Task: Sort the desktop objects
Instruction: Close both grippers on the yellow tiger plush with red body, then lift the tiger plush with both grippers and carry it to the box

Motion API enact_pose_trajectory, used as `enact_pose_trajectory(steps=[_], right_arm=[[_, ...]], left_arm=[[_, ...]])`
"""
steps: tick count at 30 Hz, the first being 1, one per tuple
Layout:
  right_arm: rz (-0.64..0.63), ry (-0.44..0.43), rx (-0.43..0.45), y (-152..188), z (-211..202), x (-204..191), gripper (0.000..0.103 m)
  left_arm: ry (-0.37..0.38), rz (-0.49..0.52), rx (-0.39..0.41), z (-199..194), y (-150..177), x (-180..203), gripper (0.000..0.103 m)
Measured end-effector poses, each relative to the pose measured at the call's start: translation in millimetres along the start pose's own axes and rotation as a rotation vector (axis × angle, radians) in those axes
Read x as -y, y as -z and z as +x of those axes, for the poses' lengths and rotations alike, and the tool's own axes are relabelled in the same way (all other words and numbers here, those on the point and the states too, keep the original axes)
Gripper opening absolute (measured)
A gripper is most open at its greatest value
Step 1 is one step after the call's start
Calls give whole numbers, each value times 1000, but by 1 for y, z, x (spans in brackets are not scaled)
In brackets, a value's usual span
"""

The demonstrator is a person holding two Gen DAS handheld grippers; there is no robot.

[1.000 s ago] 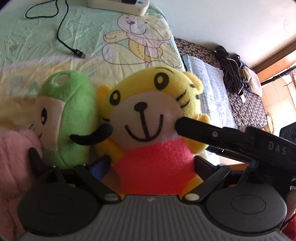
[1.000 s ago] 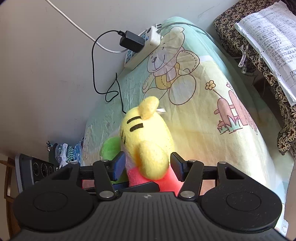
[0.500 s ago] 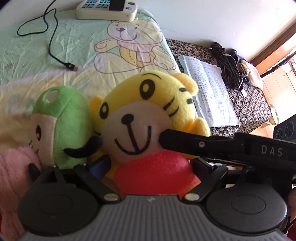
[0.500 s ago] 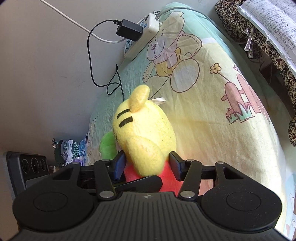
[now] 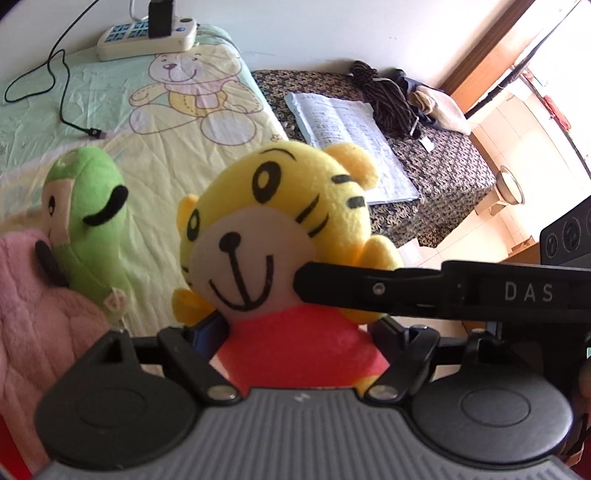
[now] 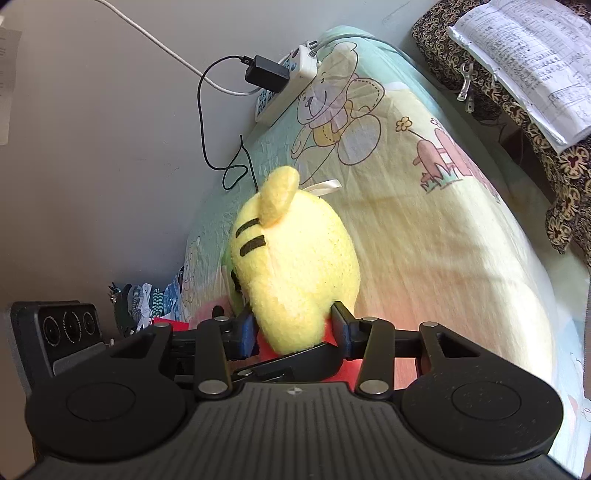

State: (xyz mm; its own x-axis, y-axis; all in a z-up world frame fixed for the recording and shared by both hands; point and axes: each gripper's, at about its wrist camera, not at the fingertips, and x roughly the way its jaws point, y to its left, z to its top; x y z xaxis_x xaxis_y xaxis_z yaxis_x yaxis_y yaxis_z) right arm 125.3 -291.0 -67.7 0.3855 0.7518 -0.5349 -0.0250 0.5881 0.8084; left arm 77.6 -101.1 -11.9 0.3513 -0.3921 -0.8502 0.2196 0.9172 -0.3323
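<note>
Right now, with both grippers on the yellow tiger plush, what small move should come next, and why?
Probably carry it on a little further, clear of the green plush, before setting it down. Both the left gripper and right gripper pinch the tiger plush at its red body, and it sits apart from the green plush and the pink plush on the bear-print sheet.

Plush toys: three — tiger [image 5: 273, 236], green [image 5: 88, 218], pink [image 5: 33, 310]; power strip [image 5: 147, 35]: one
</note>
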Motion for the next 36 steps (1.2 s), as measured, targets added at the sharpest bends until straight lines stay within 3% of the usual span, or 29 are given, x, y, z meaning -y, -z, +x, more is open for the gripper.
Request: enact_pose_trajectory(steps=[8,15,27,36], right_arm=[[-32,41,65,55,-42,-24,45],[-101,40,112,95,-55,-67,45],[-238,15,199,170,-26,-179,45],[-322,-26,252,203,23,-250,45]], left_arm=[[4,101,62,-45,43,18,80],[3,158,141,-99,76,1,80],[-11,198,293,-212,114,-88,80],[-32,193,350,-259,125,-158,80]])
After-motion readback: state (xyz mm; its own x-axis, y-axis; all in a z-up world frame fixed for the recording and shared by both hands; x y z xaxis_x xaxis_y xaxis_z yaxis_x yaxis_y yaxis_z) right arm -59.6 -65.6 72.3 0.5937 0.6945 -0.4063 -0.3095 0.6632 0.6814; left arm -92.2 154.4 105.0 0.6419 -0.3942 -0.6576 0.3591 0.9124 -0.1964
